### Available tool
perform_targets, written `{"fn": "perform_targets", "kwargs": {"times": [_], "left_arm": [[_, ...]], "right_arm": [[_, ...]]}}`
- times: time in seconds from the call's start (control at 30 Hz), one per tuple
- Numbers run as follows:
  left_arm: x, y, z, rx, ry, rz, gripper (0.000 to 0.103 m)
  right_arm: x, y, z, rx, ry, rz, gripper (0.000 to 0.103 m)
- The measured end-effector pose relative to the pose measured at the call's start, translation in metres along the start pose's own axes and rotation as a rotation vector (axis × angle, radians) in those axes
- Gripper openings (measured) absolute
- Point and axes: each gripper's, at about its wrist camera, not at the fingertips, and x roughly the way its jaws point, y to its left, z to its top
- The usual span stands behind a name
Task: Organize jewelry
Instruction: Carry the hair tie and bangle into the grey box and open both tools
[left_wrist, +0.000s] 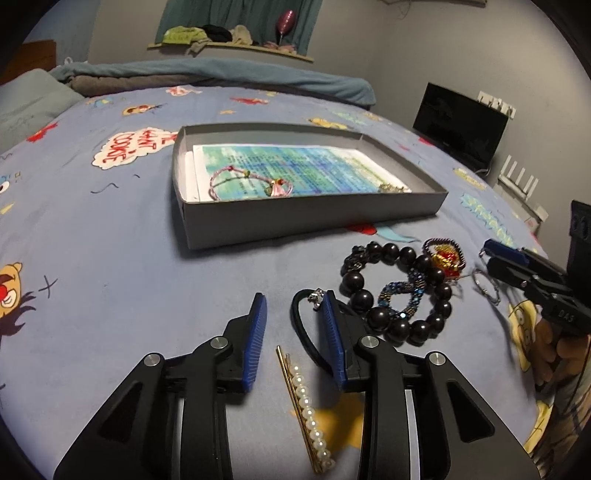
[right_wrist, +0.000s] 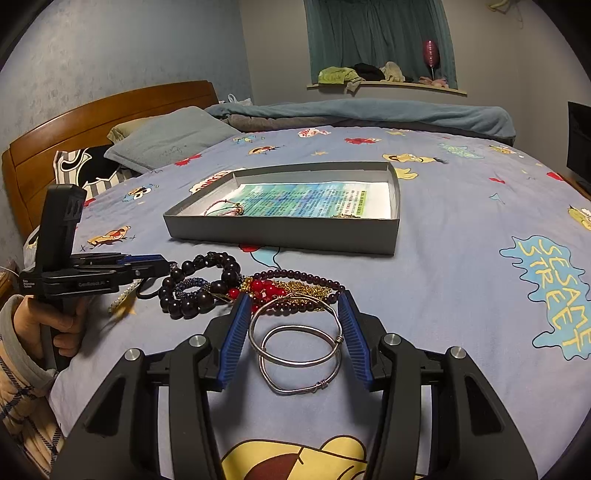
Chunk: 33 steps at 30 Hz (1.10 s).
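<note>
A grey shallow box (left_wrist: 314, 216) (right_wrist: 280, 236) lies on the bed, lined with printed paper, holding a pink cord bracelet (left_wrist: 251, 182) and a small gold piece (left_wrist: 391, 188). My left gripper (left_wrist: 293, 317) is open over the sheet, a pearl hair clip (left_wrist: 306, 395) between its fingers, a black hair tie (left_wrist: 306, 332) at its right finger. Beside it lie a dark bead bracelet (left_wrist: 399, 291), a blue beaded bracelet (left_wrist: 402, 291) and a red-gold piece (left_wrist: 447, 258). My right gripper (right_wrist: 293, 314) is open around two silver bangles (right_wrist: 299, 347).
The bed has a blue cartoon sheet (right_wrist: 461, 229), pillows (right_wrist: 166, 140) and a folded blanket (right_wrist: 369, 114) at the far side. A wooden headboard (right_wrist: 92, 118) stands at left. A dark screen (left_wrist: 458, 125) stands off the bed's right side.
</note>
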Motion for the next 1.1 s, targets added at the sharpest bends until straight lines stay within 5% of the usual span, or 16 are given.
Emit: {"fn": "perform_targets", "kwargs": {"times": [0.07,0.17,0.73,1.1], "left_arm": [[0.004,0.000,0.001,0.006,0.014,-0.004,0.032],[0.003,-0.001,0.001,0.014,0.011,-0.024,0.004],[-0.037,-0.013,0.047,0.024,-0.195,-0.120,0.004],[-0.010,-0.006,0.089,-0.003,-0.175,-0.090,0.004]], "right_arm": [[0.000,0.000,0.000,-0.001,0.000,-0.001,0.049],[0.000,-0.001,0.002,0.003,-0.004,0.001,0.049],[0.016,-0.017,0.051,0.023,-0.034,-0.021,0.049],[0.062,-0.018,0.104,0.009,0.034,-0.002,0.049]]}}
